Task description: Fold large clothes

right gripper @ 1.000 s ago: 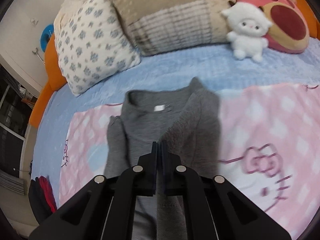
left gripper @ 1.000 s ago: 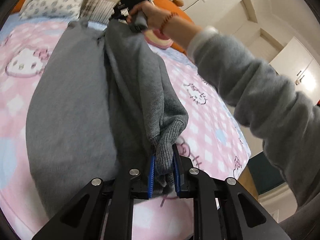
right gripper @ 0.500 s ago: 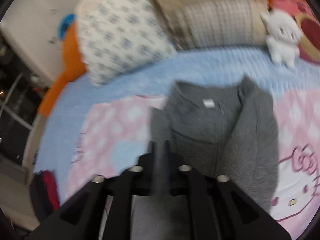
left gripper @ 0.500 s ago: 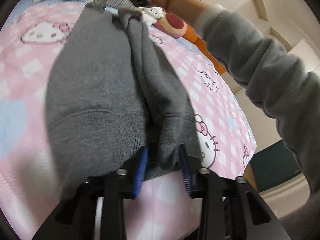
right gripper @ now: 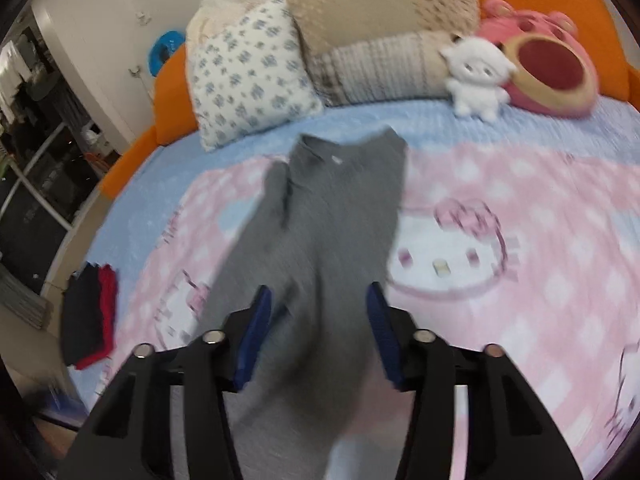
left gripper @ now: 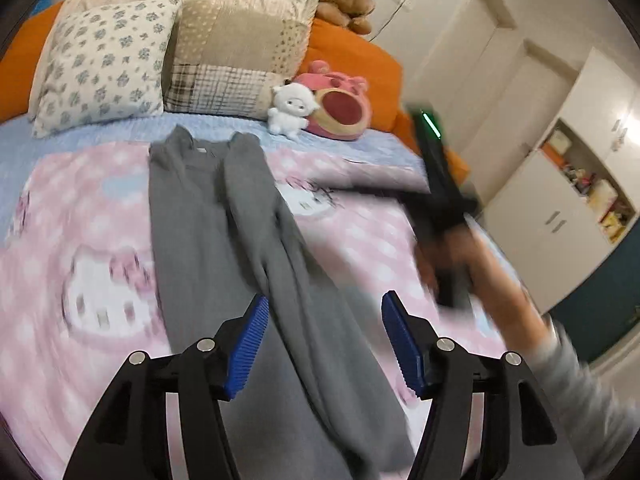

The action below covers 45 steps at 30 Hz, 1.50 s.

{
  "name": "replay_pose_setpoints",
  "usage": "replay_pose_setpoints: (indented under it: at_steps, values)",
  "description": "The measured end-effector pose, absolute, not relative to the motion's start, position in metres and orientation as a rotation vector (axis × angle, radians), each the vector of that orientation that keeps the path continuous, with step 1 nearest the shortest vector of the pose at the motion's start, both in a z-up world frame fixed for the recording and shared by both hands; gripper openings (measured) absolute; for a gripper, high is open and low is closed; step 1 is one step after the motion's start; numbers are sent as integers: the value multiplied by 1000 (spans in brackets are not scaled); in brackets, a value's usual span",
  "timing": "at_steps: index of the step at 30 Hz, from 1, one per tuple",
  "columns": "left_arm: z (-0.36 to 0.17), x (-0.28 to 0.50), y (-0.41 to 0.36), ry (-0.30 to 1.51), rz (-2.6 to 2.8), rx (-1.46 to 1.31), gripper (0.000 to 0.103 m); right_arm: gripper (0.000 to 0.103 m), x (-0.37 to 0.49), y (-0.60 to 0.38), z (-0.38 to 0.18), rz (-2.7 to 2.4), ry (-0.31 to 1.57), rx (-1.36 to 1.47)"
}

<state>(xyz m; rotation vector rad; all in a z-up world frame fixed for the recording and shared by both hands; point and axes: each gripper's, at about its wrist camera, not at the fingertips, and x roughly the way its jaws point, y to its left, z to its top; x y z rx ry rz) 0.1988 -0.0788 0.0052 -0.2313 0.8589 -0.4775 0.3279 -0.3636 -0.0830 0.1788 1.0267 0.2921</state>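
Observation:
A grey sweater (left gripper: 208, 240) lies lengthwise on the pink cat-print blanket (left gripper: 80, 280), collar toward the pillows, with a sleeve (left gripper: 280, 248) folded in along its body. My left gripper (left gripper: 324, 344) hovers above the sweater's lower part. Its jaws are opening and its blue pads (left gripper: 248, 344) touch no cloth. In the right wrist view the same sweater (right gripper: 320, 220) lies below my right gripper (right gripper: 319, 338). Its jaws stand apart and are closing, with nothing pinched between them. A hand (left gripper: 460, 264) carries the blurred right gripper (left gripper: 436, 200) at the right of the left wrist view.
Pillows (right gripper: 248, 76) and plush toys (right gripper: 480, 72) line the orange headboard (left gripper: 352, 52). Folded dark and red clothes (right gripper: 88, 312) sit at the bed's left edge. White wardrobe doors (left gripper: 560, 200) stand to the right of the bed.
The left gripper let go of the sleeve cuff, opened, and drew back and up. The right gripper opened and pulled away from the collar end. The sweater now lies loose on the blanket.

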Motion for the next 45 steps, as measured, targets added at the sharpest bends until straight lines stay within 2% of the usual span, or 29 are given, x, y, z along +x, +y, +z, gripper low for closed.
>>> replay_pose_setpoints:
  at_steps: [2, 7, 9, 14, 20, 22, 24, 27, 30, 31, 32, 34, 35, 36, 38, 41, 45]
  values:
    - [6, 247, -83, 910, -481, -235, 62, 36, 316, -363, -103, 270, 1023, 179]
    - [-18, 344, -80, 1009, -433, -311, 62, 33, 324, -341, -134, 279, 1041, 182]
    - [-24, 354, -75, 999, -420, -312, 62, 28, 328, -330, -139, 351, 1049, 249]
    - [-22, 375, -59, 973, -425, -336, 62, 30, 324, -276, -123, 503, 1009, 119]
    - [-45, 399, -58, 1052, -461, -383, 62, 32, 315, -252, -146, 552, 1064, 28]
    - [-56, 399, -58, 1071, -461, -401, 62, 37, 299, -269, -136, 562, 1024, 92]
    - [-67, 397, -63, 1103, -446, -364, 62, 54, 285, -285, -126, 559, 1010, 135]
    - [-79, 395, -73, 1142, -388, -265, 62, 60, 249, -319, -104, 516, 950, 138]
    - [-83, 395, -81, 1158, -364, -220, 62, 63, 218, -356, -99, 447, 974, 185]
    - [-86, 397, -84, 1169, -367, -226, 61, 64, 211, -363, -103, 430, 996, 199]
    - [-88, 398, -86, 1179, -368, -237, 53, 63, 205, -367, -108, 426, 1015, 214]
    - [-92, 400, -90, 1199, -374, -262, 41, 58, 199, -371, -125, 431, 1076, 255]
    - [-96, 400, -92, 1210, -367, -279, 35, 47, 196, -371, -136, 444, 1114, 279]
    - [-97, 401, -94, 1215, -372, -291, 32, 30, 193, -369, -147, 473, 1147, 305]
    - [-100, 402, -99, 1226, -385, -336, 27, 21, 190, -362, -160, 484, 1158, 306]
    - [-95, 403, -102, 1222, -495, -491, 24, 15, 188, -375, -153, 489, 1126, 347]
    - [-90, 407, -101, 1178, -602, -617, 23, 14, 186, -393, -143, 474, 1125, 344]
